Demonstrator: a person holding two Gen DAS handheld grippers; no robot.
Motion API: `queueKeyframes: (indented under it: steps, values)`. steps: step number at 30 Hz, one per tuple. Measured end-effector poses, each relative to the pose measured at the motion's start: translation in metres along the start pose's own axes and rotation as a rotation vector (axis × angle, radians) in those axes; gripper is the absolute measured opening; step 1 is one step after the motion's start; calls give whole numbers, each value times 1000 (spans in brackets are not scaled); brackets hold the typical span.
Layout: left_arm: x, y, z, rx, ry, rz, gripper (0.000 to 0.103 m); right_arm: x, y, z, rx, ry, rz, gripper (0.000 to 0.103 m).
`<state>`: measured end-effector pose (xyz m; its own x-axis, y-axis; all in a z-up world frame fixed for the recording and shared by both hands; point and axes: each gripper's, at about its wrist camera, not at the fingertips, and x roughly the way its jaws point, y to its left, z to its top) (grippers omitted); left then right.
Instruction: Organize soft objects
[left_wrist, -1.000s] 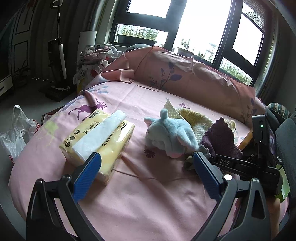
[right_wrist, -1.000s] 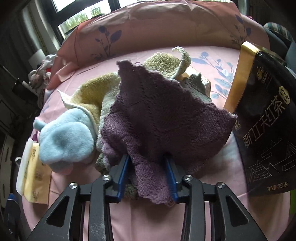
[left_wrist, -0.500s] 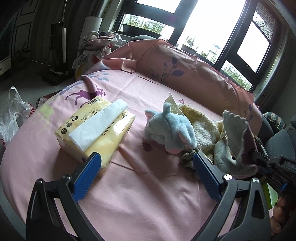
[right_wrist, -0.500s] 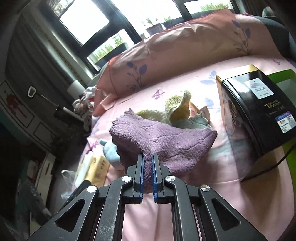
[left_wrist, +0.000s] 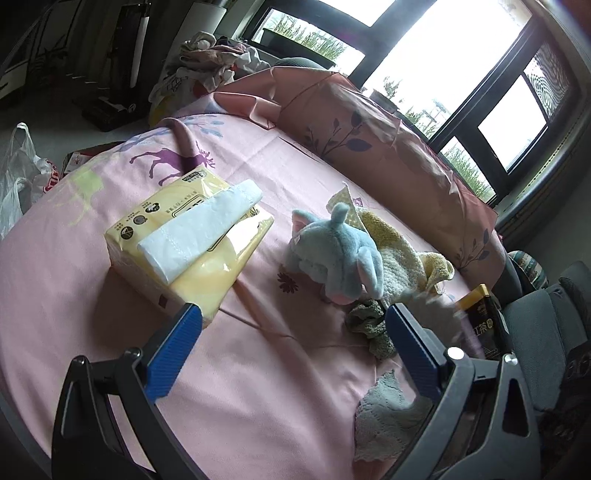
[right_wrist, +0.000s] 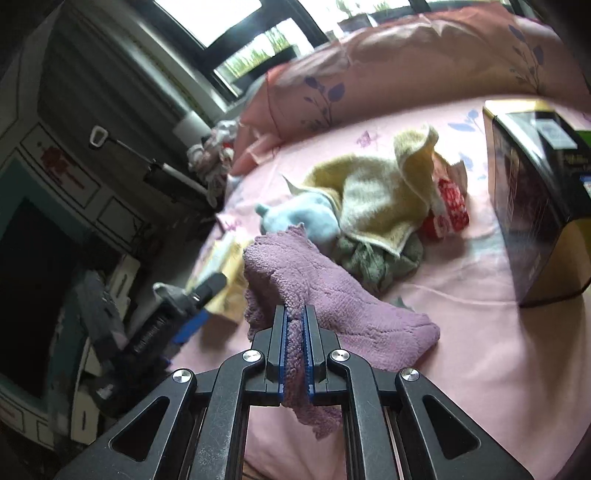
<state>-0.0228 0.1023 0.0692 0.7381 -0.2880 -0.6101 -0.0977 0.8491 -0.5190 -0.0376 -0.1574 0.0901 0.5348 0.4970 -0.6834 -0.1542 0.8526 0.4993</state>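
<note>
My right gripper (right_wrist: 294, 325) is shut on a purple knit cloth (right_wrist: 332, 306) and holds it above the pink bed (right_wrist: 480, 369). A blue plush elephant (left_wrist: 340, 251) lies mid-bed beside a yellow towel (left_wrist: 399, 254) and a grey-green cloth (left_wrist: 369, 325); they also show in the right wrist view: the elephant (right_wrist: 306, 219), the towel (right_wrist: 373, 195), the grey-green cloth (right_wrist: 373, 258). My left gripper (left_wrist: 291, 343) is open and empty above the bed (left_wrist: 258, 387), in front of the elephant. A pale grey cloth (left_wrist: 384, 417) lies by its right finger.
A yellow tissue pack (left_wrist: 184, 243) lies left of the elephant. A black tea box (right_wrist: 532, 206) stands on the right, with a red patterned item (right_wrist: 448, 206) beside it. A long pink pillow (left_wrist: 388, 136) lines the far edge. Clothes (left_wrist: 207, 59) pile beyond the bed.
The right gripper has lifted the purple cloth off the pile and pulled it back toward the near side. A pale grey cloth has dropped near the left gripper. The left gripper stayed open.
</note>
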Motion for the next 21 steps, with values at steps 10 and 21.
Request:
queueKeyframes:
  steps: [10,21]
  values:
    - [19,-20,-13,91,167,-40,99,22,-37,-17,40,159,-168,40]
    - [29,-56,-48,228,330,-157,99,-2,-64,-13,177,65,-84,76]
